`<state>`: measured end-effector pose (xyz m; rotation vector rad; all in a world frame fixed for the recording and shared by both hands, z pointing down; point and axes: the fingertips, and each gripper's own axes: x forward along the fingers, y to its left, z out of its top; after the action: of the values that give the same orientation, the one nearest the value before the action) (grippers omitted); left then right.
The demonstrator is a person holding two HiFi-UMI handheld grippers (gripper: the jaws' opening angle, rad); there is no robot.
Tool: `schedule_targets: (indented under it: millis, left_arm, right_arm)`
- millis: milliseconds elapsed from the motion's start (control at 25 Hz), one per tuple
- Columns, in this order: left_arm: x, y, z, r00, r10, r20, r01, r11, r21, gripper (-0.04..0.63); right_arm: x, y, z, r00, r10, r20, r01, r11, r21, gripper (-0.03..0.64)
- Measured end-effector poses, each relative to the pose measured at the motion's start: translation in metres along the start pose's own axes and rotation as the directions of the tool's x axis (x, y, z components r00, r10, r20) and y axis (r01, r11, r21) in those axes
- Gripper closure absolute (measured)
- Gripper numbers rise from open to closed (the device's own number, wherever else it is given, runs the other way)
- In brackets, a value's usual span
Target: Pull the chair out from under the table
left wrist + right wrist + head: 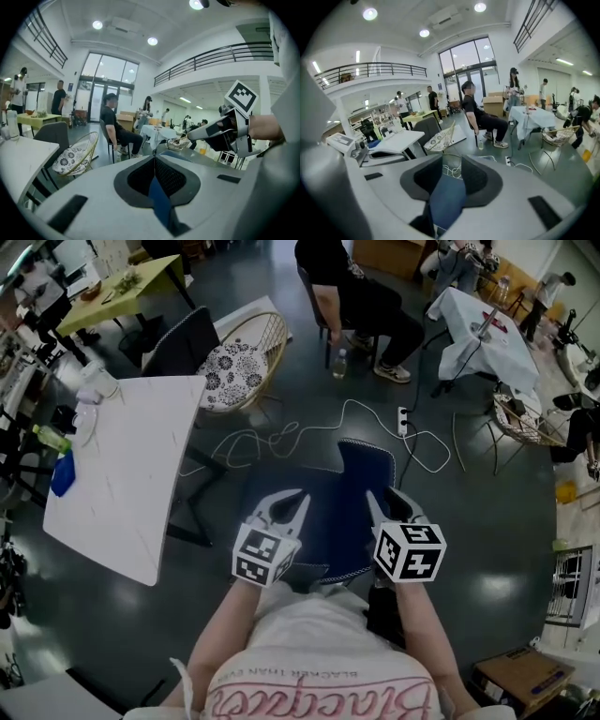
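The blue chair [342, 493] stands on the dark floor just in front of me, to the right of the white table [131, 474] and apart from it. Both grippers hover over it. My left gripper [286, 505] is above the chair's left side; in its own view its jaws [154, 158] meet at the tips, with blue chair fabric [159, 201] showing below them. My right gripper [386, 501] is over the chair's right side. Its jaws [452, 161] stand apart, and floor, cable and the chair [446, 199] show through the gap. Nothing is pressed between the pads.
A wicker chair with a patterned cushion [239, 362] and a dark chair [183, 338] stand at the table's far end. A white cable with a power strip [403, 418] lies on the floor beyond the blue chair. A seated person [356, 296] and a cloth-covered table [483, 334] are farther off.
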<state>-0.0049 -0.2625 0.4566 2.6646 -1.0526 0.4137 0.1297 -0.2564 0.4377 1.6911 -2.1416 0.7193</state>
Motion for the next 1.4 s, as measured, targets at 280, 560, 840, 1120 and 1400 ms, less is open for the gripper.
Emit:
schedule_targets:
  millis: [280, 560, 840, 1120, 1400]
  left_arm:
    - [-0.024, 0.011, 0.02, 0.999, -0.012, 0.042, 0.011, 1.0, 0.017, 0.591]
    - [-0.039, 0.02, 0.038, 0.99, 0.001, 0.141, -0.008, 0.999, 0.05, 0.591]
    - [-0.051, 0.027, 0.055, 0.974, 0.027, 0.223, -0.041, 0.998, 0.056, 0.591]
    - [-0.049, 0.023, 0.061, 0.968, 0.021, 0.251, -0.038, 0.997, 0.067, 0.591]
    - [-0.048, 0.019, 0.066, 0.965, 0.025, 0.261, -0.048, 0.995, 0.085, 0.591]
  right_arm:
    - [-0.008, 0.093, 0.046, 0.919, 0.277, 0.282, -0.259, 0.961, -0.099, 0.614]
    - [-0.003, 0.142, 0.049, 0.885, 0.321, 0.337, -0.238, 0.935, -0.265, 0.614]
    - [0.002, 0.163, 0.052, 0.865, 0.366, 0.342, -0.205, 0.882, -0.425, 0.614]
    - [0.004, 0.163, 0.05, 0.867, 0.366, 0.338, -0.192, 0.872, -0.451, 0.614]
    - [0.004, 0.159, 0.051, 0.869, 0.366, 0.332, -0.202, 0.876, -0.438, 0.614]
